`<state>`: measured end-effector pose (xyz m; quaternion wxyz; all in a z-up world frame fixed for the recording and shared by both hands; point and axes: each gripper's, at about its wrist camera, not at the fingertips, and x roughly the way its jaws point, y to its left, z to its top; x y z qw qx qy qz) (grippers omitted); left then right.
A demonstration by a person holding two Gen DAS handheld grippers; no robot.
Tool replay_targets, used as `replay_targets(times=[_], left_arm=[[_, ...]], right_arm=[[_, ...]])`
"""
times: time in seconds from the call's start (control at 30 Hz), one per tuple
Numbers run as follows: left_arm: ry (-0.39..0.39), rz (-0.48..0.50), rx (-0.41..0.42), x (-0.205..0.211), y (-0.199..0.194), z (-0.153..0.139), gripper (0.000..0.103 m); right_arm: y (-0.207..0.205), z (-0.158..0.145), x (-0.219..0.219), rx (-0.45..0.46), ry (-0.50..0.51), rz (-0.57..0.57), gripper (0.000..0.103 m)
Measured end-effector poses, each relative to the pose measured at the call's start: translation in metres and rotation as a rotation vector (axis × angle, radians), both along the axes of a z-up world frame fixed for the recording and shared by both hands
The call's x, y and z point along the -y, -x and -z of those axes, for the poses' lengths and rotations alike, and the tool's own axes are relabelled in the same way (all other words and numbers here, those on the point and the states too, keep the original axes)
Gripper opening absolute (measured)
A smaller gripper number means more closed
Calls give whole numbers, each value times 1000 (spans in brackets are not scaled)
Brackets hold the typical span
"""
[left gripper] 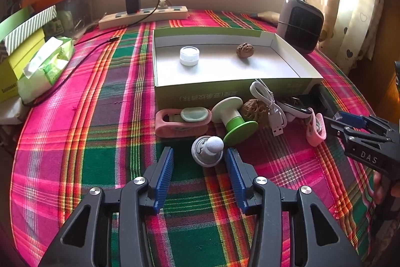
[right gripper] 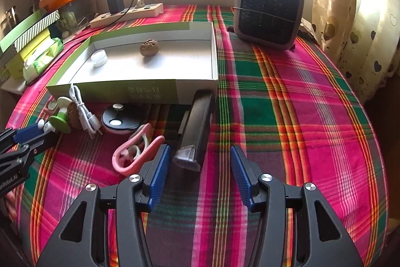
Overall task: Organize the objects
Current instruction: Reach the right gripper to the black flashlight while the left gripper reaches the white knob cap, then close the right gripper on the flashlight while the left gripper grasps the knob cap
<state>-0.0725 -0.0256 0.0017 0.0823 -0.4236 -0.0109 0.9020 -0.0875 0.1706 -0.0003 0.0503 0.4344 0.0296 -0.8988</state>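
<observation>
A plaid cloth (left gripper: 75,142) covers a table where small items lie in a loose row in front of an open, shallow box (left gripper: 225,89). Inside the box sit a white jar (left gripper: 189,55) and a walnut (left gripper: 245,49). The left gripper (left gripper: 198,154) points down at the cloth with its jaws released and nothing between the pads. Just ahead of its tips, roughly centred on the gap, lies a small grey knob (left gripper: 208,150) on a round base, its rounded head tilted up and toward the right pad. Beyond it lie a green-and-white spool (left gripper: 235,120), a pink clip (left gripper: 180,121), a second walnut (left gripper: 255,109) and a white cable (left gripper: 270,104). The right gripper (right gripper: 200,159) hangs open too, gripping nothing. A black stapler (right gripper: 197,126) lies between and ahead of its jaws, closer to the left pad, with its long axis running away toward the box. A pink loop (right gripper: 135,149) lies just left of it. The knob is likely the left hand's pick, since that hand is the nearer.
</observation>
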Motion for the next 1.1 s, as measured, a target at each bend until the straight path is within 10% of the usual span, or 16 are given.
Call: replay_targets(times=[0.87,1.1], left_arm=[[10,-31,-3,-1,4,0,35],[12,-34,-3,-1,4,0,25]], right_arm=[[15,-1,-1,-2,6,4,51],[15,-2,-2,-7,6,11,37]])
